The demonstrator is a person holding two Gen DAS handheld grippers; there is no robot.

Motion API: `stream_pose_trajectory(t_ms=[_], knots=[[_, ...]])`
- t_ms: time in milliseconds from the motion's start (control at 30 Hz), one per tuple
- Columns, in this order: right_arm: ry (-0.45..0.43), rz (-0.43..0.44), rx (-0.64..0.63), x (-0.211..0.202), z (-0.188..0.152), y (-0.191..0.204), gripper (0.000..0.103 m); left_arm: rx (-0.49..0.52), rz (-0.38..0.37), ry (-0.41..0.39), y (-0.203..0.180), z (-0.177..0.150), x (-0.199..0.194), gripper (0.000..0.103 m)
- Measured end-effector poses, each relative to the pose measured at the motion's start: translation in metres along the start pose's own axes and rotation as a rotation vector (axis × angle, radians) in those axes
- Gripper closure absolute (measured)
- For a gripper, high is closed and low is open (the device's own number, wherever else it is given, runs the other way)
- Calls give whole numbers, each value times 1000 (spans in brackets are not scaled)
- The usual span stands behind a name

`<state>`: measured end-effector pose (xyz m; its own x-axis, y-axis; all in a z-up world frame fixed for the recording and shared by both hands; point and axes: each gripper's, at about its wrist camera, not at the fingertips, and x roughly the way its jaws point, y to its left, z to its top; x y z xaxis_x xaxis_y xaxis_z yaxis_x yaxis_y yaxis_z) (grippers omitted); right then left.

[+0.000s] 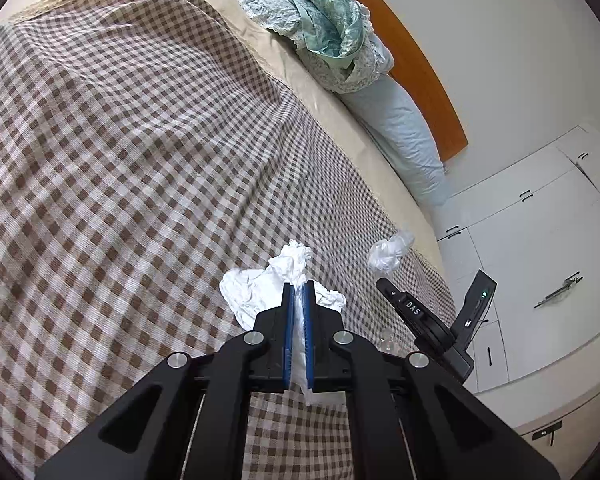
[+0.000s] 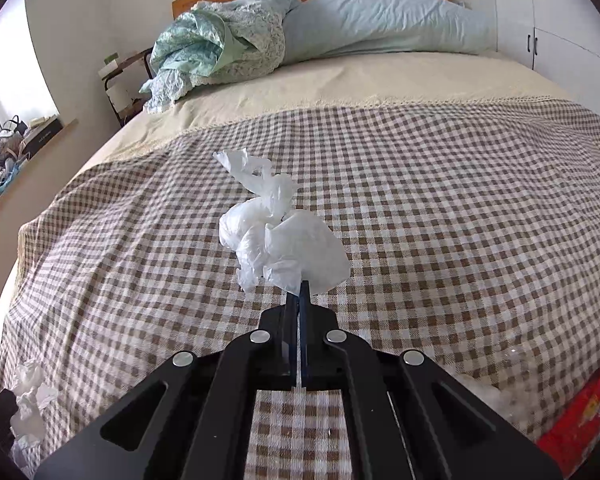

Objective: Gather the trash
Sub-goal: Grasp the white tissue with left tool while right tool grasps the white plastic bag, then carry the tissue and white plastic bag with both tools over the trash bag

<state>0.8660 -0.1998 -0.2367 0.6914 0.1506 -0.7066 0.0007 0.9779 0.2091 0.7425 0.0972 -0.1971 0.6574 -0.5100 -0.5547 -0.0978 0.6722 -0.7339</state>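
- Your left gripper (image 1: 299, 286) has its jaws pressed onto a crumpled white tissue (image 1: 260, 286); the paper runs lengthwise between the pads and bunches out past the tips, over the checked bedspread (image 1: 120, 160).
- Your right gripper (image 2: 299, 296) pinches a wadded white plastic bag (image 2: 284, 240) at its lower edge, with the wad standing straight ahead of the tips.
- Each piece already sits in its own jaws, so neither needs a reach.
- Count: two pieces held, one per hand.
- A red wrapper (image 2: 580, 420) lies low to your right, nearer the right gripper.
- No bin shows in either view.
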Motion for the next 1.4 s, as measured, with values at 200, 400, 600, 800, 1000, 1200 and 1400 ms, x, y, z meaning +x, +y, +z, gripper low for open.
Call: stream_pose_trajectory(t_ms=[200,400,600,800,1000,1200,1400], knots=[[-37,16,-92,-87,-17,11,102,50,-14,16,-23,-17,-1,101],[-87,6,-108,-183,-44,-7,102,183,20,14,-61,-44,-23,101],[-105,-63,-31,-271,-102,-67,102,411,47,32,-131,-81,-43,101],[-95,-178,-1,-359,-181,-142,102,576,-26,66,-202,-157,-76,101],[-67,-232,73,-423,-277,-210,102,701,-158,234,-251,-270,-108,101],[18,-336,152,-446,-396,-269,102,817,-178,419,-289,-379,-98,101],[169,-359,307,-421,-511,-307,102,915,-146,572,-300,-475,-67,101]])
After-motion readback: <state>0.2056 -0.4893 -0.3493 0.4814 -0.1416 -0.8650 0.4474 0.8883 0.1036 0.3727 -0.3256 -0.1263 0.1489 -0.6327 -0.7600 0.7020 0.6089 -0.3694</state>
